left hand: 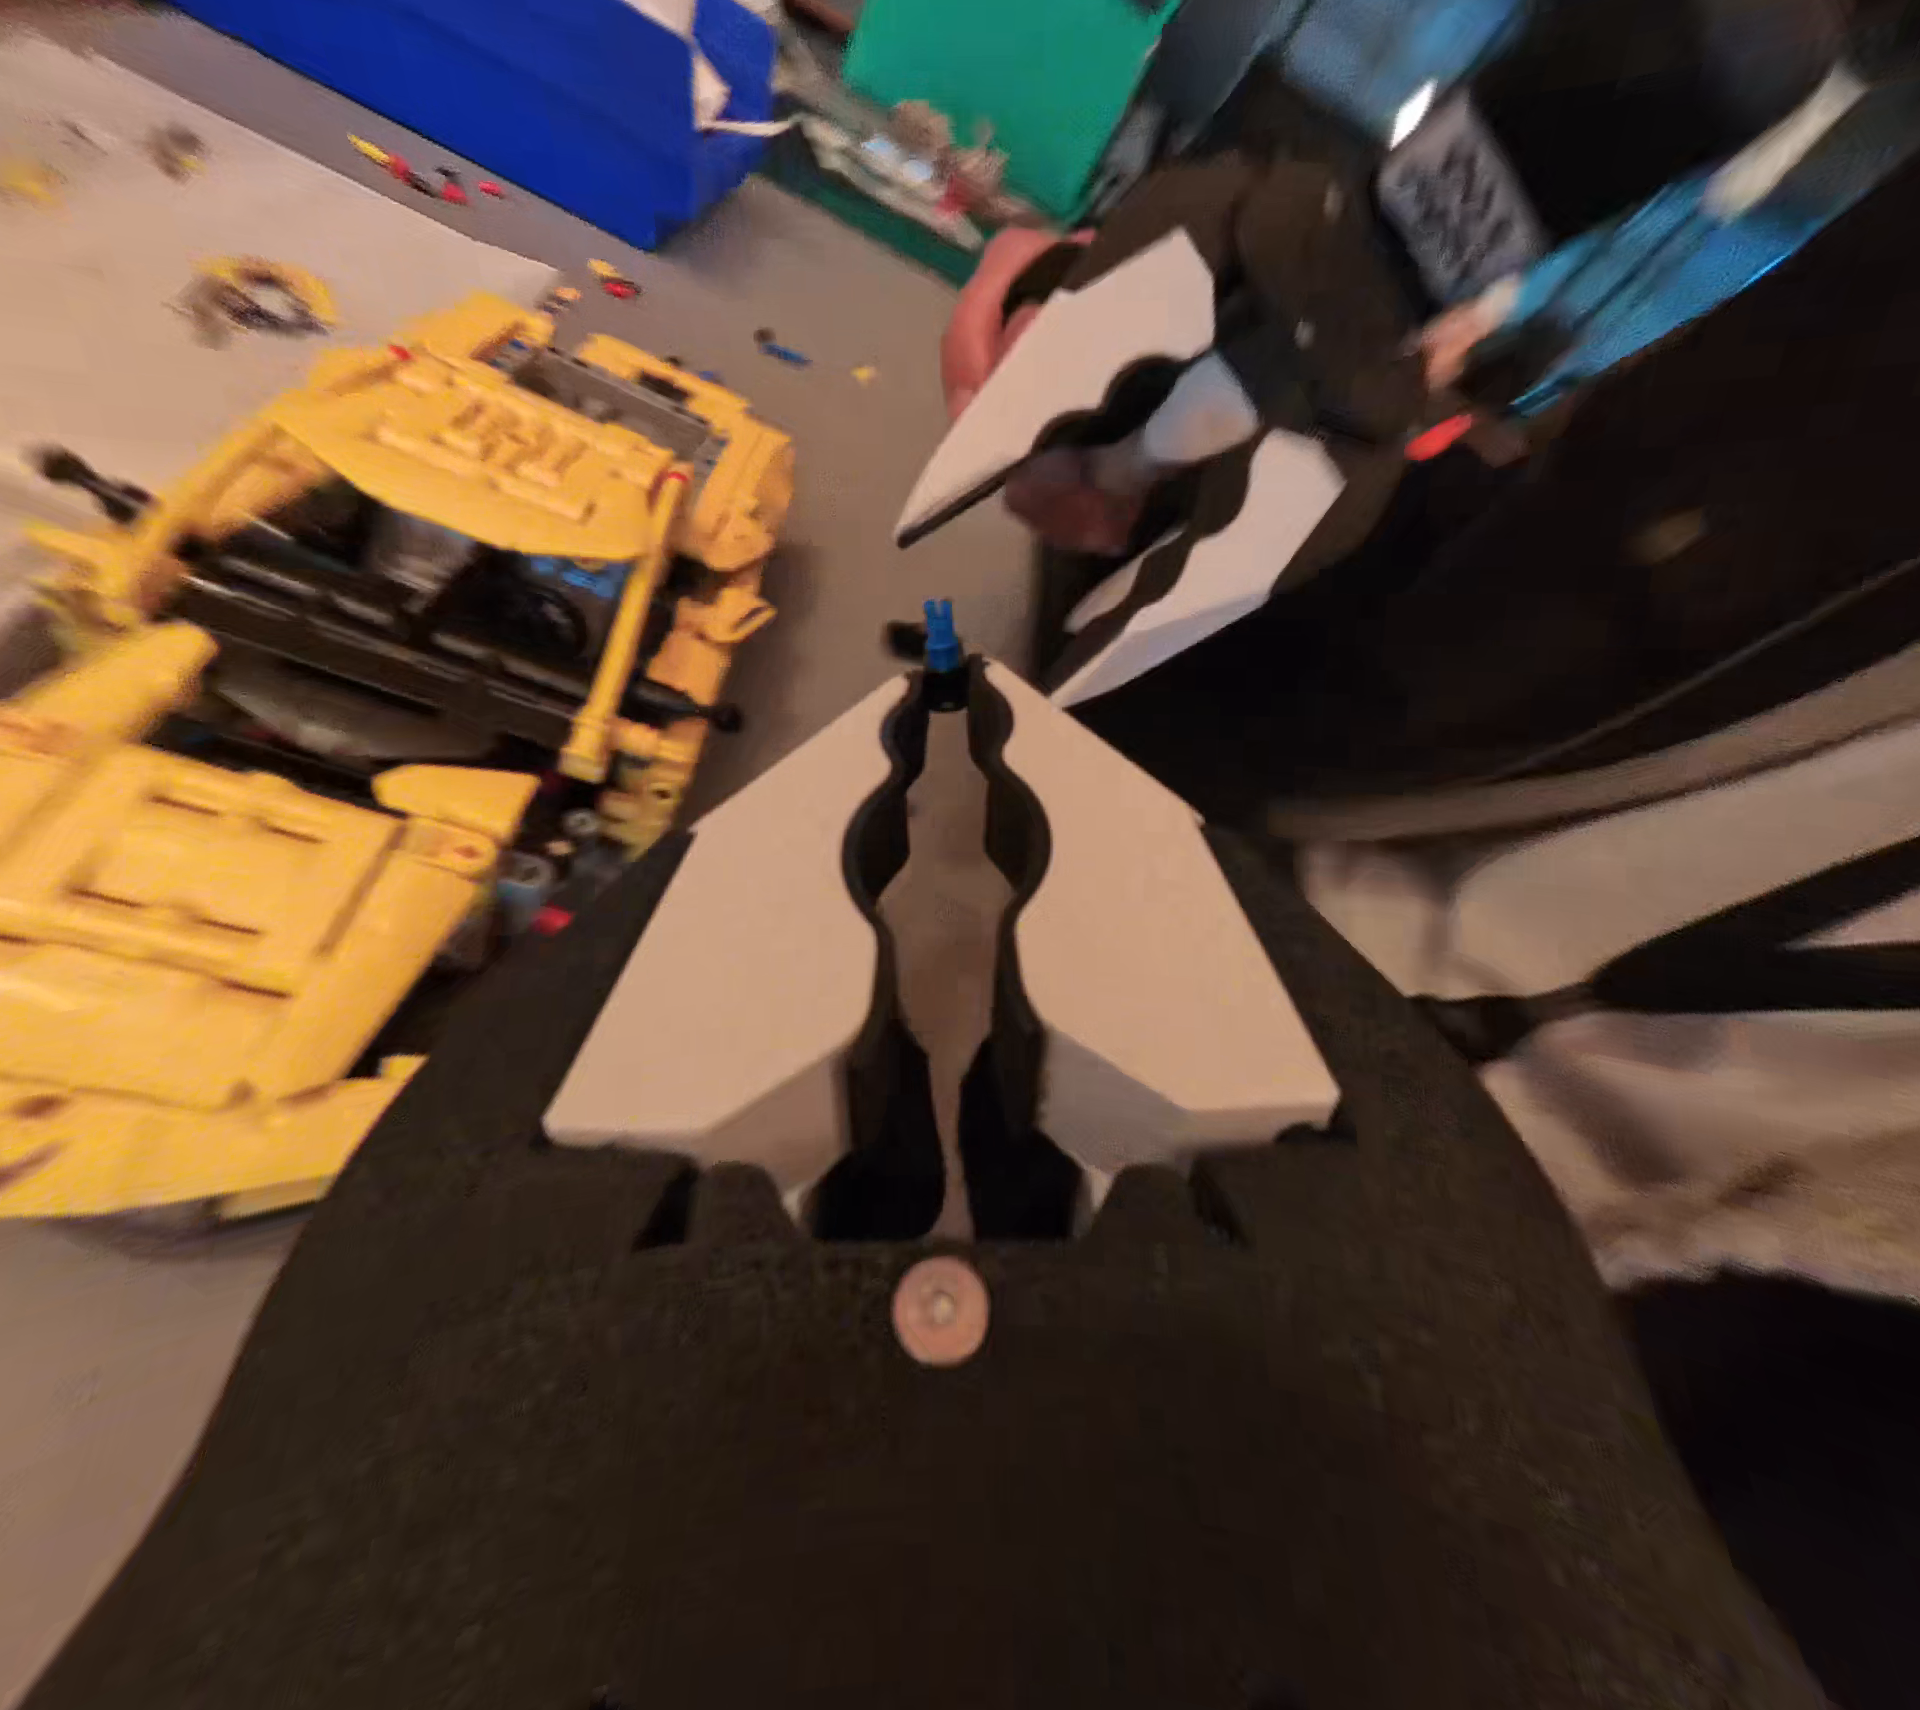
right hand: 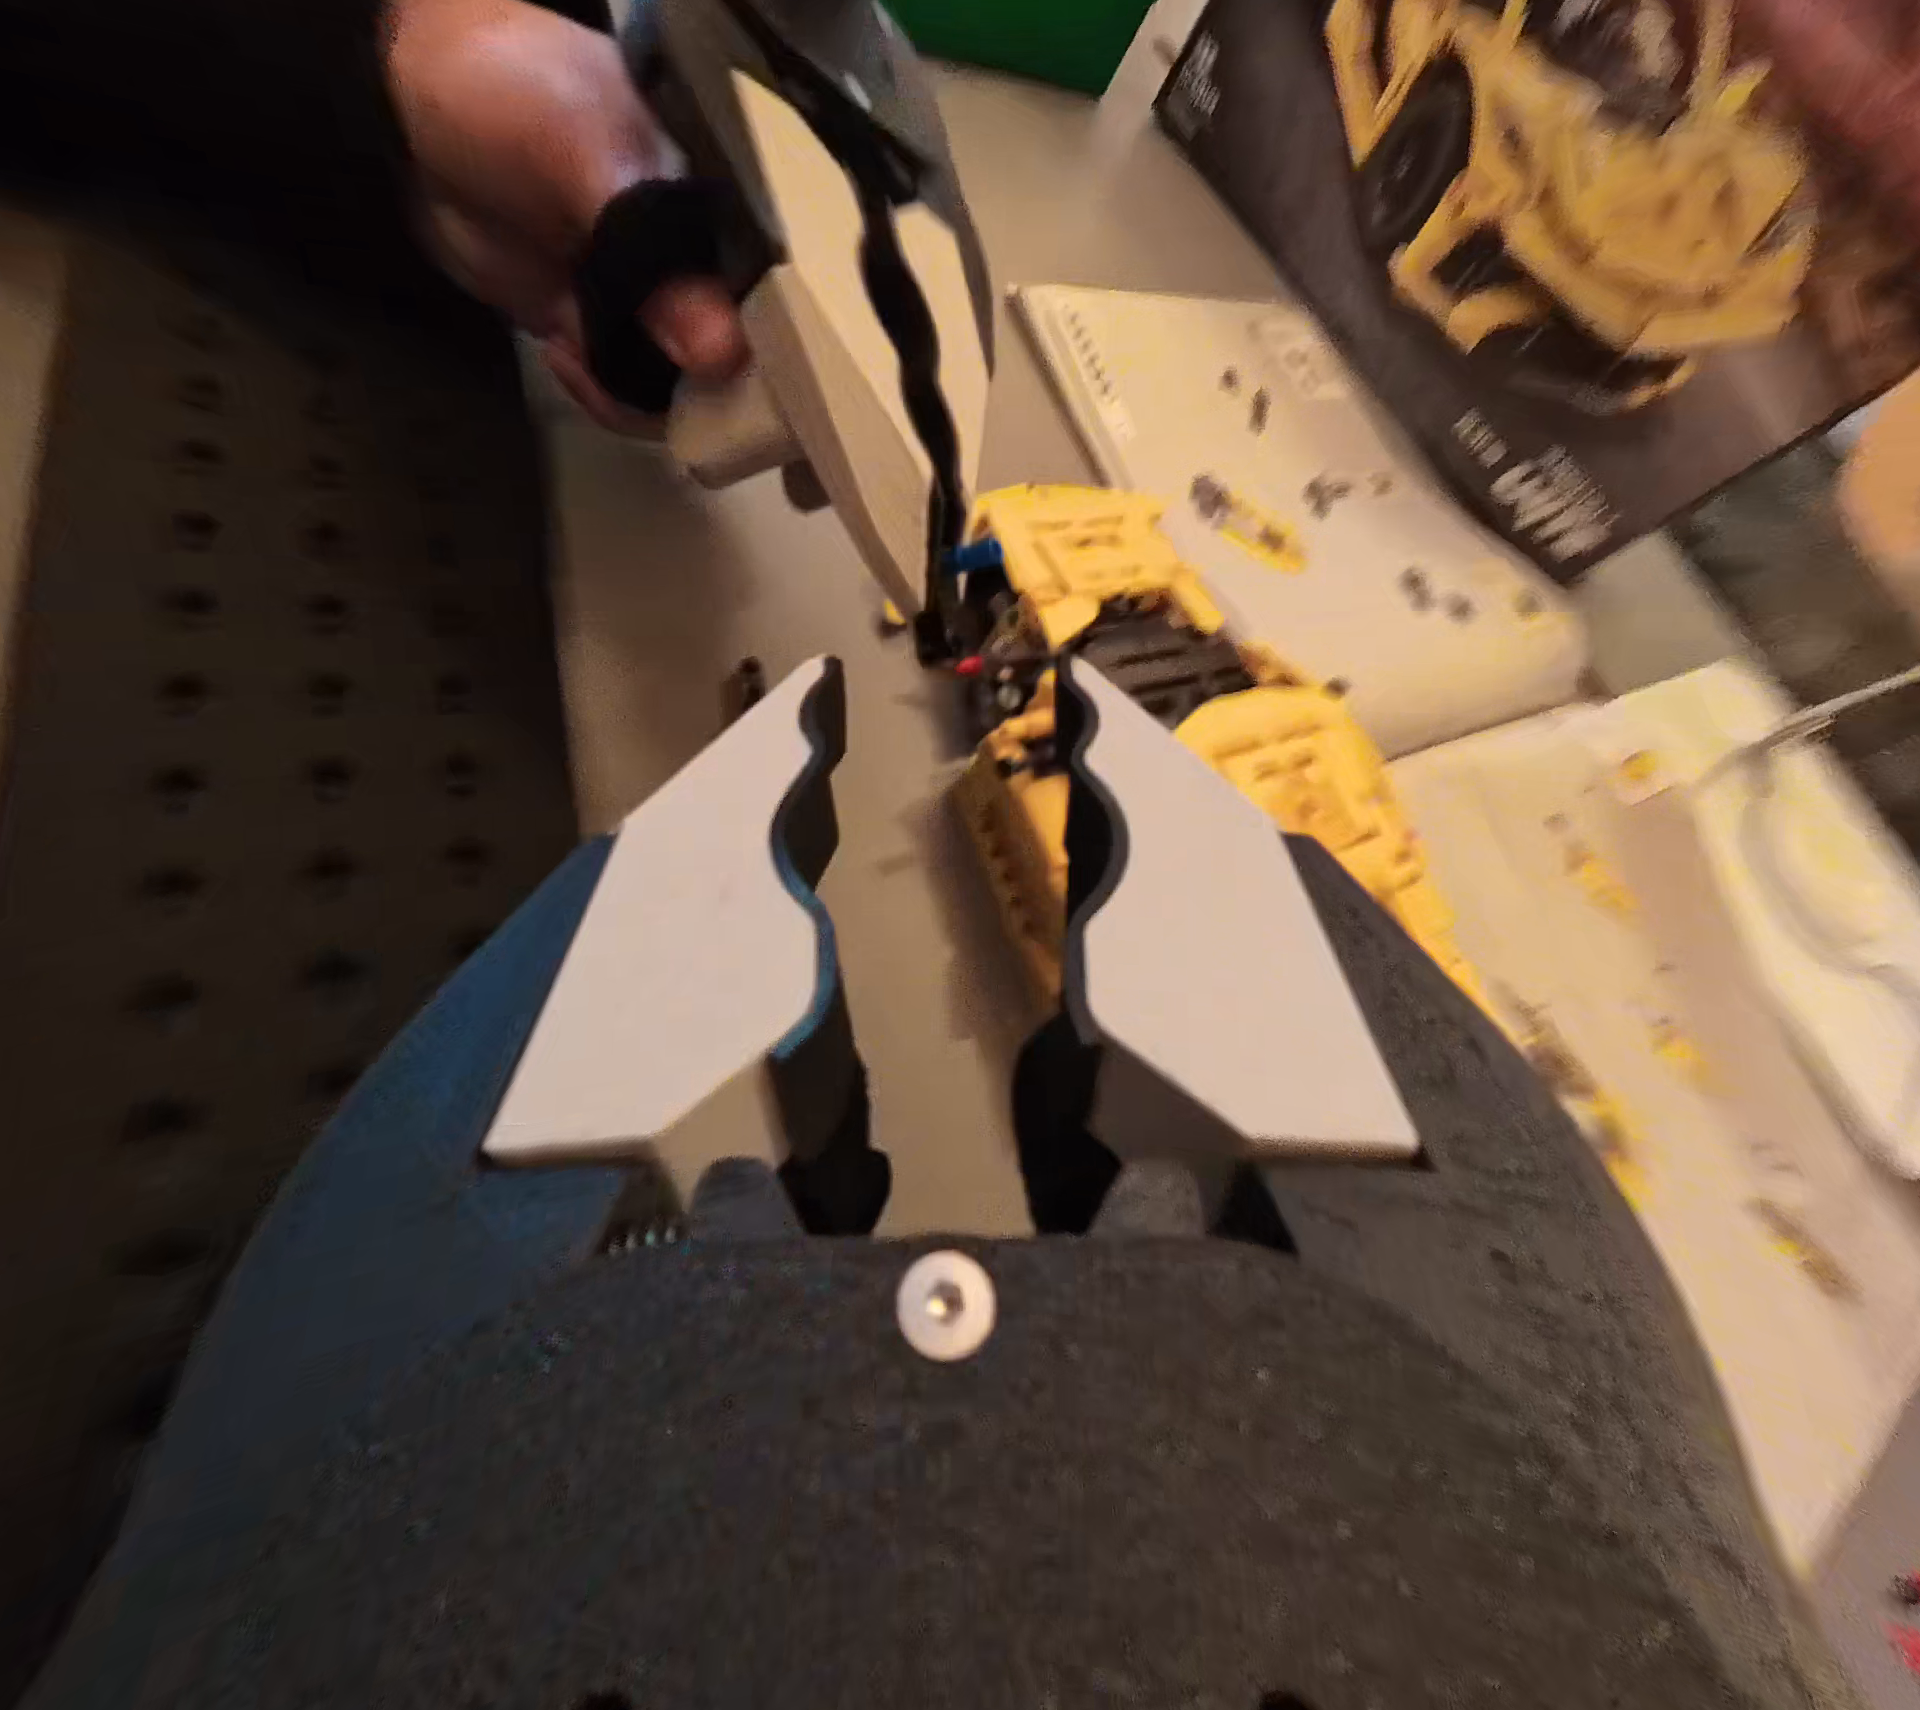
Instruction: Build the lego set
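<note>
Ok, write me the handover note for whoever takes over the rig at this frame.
Left tongs: shut on a small blue pin with a black piece at its base, held at the tips above the table.
Right tongs: open, empty, aimed at the yellow car.
Car is largely assembled, lying on the table; loose parts scattered beyond it, instruction booklet and box nearby.
Left: seat the pin on the car, carry on building.
</note>
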`<state>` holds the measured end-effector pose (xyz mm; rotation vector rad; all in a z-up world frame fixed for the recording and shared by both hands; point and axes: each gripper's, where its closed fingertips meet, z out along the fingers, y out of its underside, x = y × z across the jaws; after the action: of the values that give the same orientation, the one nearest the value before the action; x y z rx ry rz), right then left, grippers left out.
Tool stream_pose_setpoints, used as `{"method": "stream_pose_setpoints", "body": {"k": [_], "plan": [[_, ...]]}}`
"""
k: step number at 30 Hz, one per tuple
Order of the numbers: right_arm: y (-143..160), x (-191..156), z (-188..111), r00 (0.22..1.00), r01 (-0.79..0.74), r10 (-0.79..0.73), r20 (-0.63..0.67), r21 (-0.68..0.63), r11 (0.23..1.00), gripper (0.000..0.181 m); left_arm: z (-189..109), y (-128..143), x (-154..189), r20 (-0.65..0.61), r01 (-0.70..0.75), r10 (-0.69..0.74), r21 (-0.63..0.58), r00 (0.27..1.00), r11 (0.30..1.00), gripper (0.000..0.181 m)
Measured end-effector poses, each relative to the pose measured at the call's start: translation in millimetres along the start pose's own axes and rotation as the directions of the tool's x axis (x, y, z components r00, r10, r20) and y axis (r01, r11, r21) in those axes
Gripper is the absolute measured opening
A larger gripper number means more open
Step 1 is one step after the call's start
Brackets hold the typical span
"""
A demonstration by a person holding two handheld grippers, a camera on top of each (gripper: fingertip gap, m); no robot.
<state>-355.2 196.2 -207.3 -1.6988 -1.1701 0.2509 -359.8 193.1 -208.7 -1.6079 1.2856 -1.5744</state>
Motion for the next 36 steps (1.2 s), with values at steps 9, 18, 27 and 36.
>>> {"method": "stream_pose_setpoints", "body": {"k": [9,18,27,36], "plan": [[-18.3,-4.0,18.6,0.970,0.244,-0.244,-0.010,0.012,0.970,0.028,-3.6,-2.7,12.5,-0.248,0.303,-0.292,0.008,0.924,0.953,0.007],[-18.8,-8.8,18.7,0.965,0.262,-0.262,0.003,0.019,0.965,0.019,-4.1,-2.7,14.1,-0.281,0.340,-0.326,0.000,0.902,0.940,0.006],[-13.0,-8.8,21.5,0.986,0.160,-0.161,0.046,0.031,0.987,0.020,-2.4,-0.3,10.5,-0.275,0.376,-0.365,-0.014,0.889,0.926,0.006],[-8.5,-15.5,29.6,0.970,0.245,-0.245,0.006,0.000,0.970,0.022,2.0,6.6,15.9,-0.299,0.404,-0.404,-0.063,0.865,0.912,0.007]]}}
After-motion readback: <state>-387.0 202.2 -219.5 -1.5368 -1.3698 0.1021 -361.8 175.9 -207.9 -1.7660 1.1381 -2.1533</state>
